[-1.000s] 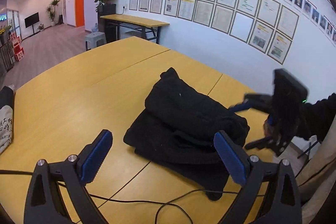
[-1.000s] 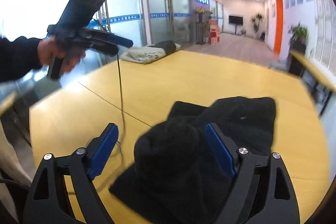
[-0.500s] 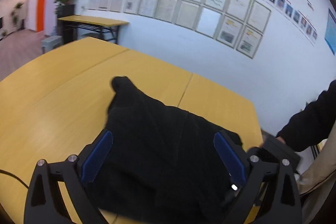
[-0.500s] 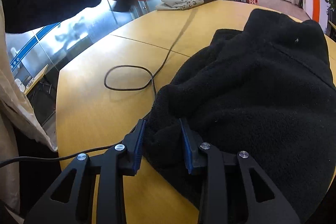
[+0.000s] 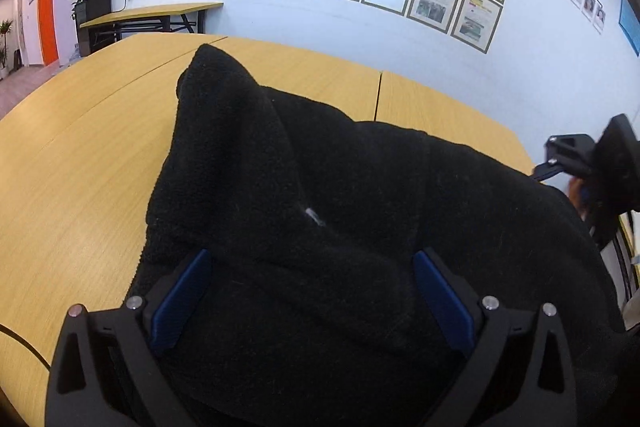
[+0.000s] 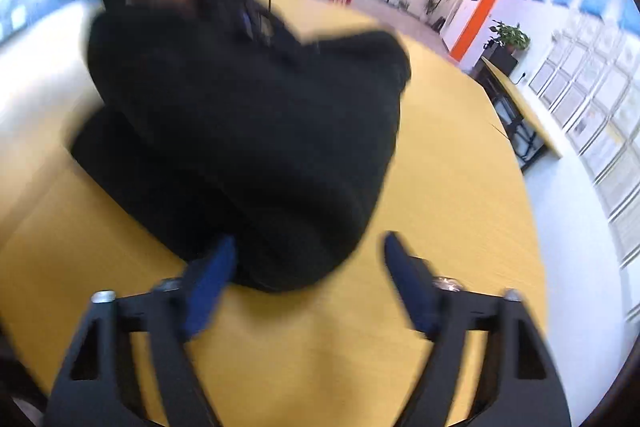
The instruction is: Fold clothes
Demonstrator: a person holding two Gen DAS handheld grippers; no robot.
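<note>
- Two grippers sat at the black fleece garment (image 5: 360, 211); left gripper (image 5: 312, 291) had its blue pads (image 5: 180, 299) spread wide with fleece bulging up between them, nothing pinched.
- Right gripper (image 6: 308, 275) also stood wide apart, left pad (image 6: 208, 279) touching the garment's near edge, right pad over bare table; no cloth held.
- Garment lay bunched in a thick, rounded heap on the yellow table (image 5: 80, 163), one peak pointing toward the wall.
- Judgement: next grab should take one outer edge only, low and near the tabletop, both grippers on matching corners, so the fold goes flat instead of dragging the whole heap.
- Risk: thick pile could make the pads catch several layers.
- Right wrist view was badly blurred; garment edges and the far hand there were hard to read.
- Garment's near hem was hidden under the left gripper; sleeves or collar could not be told apart.
</note>
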